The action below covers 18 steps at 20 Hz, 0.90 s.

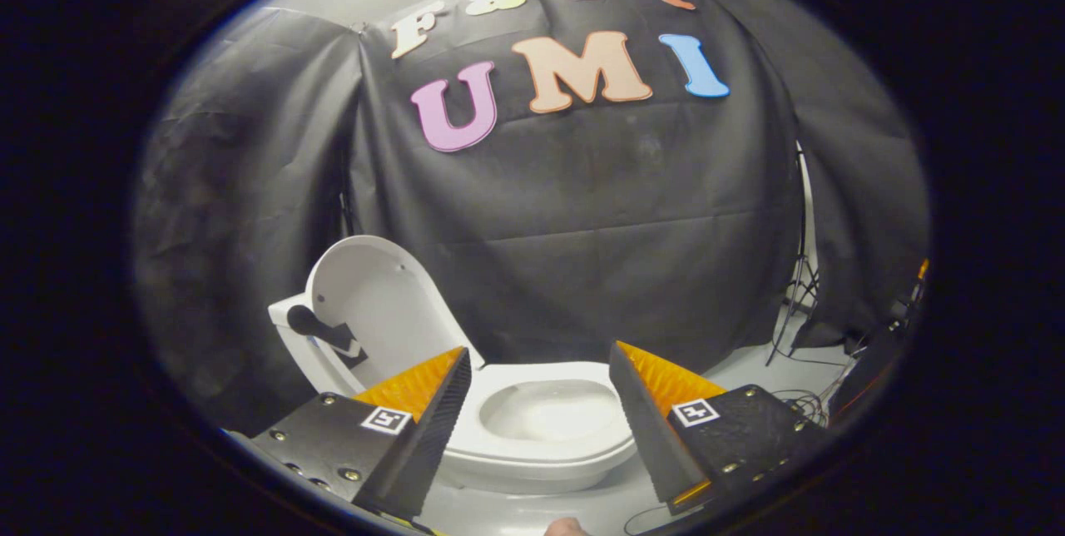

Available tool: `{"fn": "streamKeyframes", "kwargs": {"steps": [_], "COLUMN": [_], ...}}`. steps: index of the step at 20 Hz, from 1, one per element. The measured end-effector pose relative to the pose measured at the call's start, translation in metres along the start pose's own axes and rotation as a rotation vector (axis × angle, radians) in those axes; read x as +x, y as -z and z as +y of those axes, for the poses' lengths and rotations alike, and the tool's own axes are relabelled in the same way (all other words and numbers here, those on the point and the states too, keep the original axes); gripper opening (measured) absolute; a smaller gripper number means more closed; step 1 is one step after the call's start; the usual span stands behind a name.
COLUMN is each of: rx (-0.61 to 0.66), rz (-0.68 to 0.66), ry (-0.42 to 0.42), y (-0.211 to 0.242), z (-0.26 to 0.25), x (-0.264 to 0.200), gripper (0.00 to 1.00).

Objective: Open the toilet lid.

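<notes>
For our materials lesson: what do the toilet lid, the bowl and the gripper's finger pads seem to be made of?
Toilet lid, raised: probably smooth white plastic, thin, soft sheen. Bowl: likely glazed ceramic, glossy white. Gripper, open, holding nothing; its pads look like orange ridged rubber.

A pale grey floor carries everything here. A white toilet stands on it against the black cloth wall, with the gripper held wide open above its bowl. Toward the floor's right edge, a thin tripod stand rests, with loose dark cables lying beside it.
</notes>
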<state>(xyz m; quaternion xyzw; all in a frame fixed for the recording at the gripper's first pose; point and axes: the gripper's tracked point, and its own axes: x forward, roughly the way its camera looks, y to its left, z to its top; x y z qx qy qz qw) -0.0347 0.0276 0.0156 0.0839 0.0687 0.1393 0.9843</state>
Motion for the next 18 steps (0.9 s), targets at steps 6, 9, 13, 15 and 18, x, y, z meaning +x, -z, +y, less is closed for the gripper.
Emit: {"fn": "streamKeyframes", "kwargs": {"steps": [6, 9, 13, 15, 18], "rx": [-0.065, -0.084, -0.095, -0.105, -0.136], "rz": [-0.023, -0.066, -0.079, -0.074, -0.057], "ry": [0.058, 0.087, 0.138, 0.15, 0.152], "y": [-0.006, -0.02, -0.022, -0.021, -0.014], "z": [-0.024, -0.034, -0.051, -0.057, -0.06], "x": [-0.004, -0.008, -0.015, -0.017, -0.014], "gripper": [0.98, 0.98, 0.98, 0.98, 0.98]}}
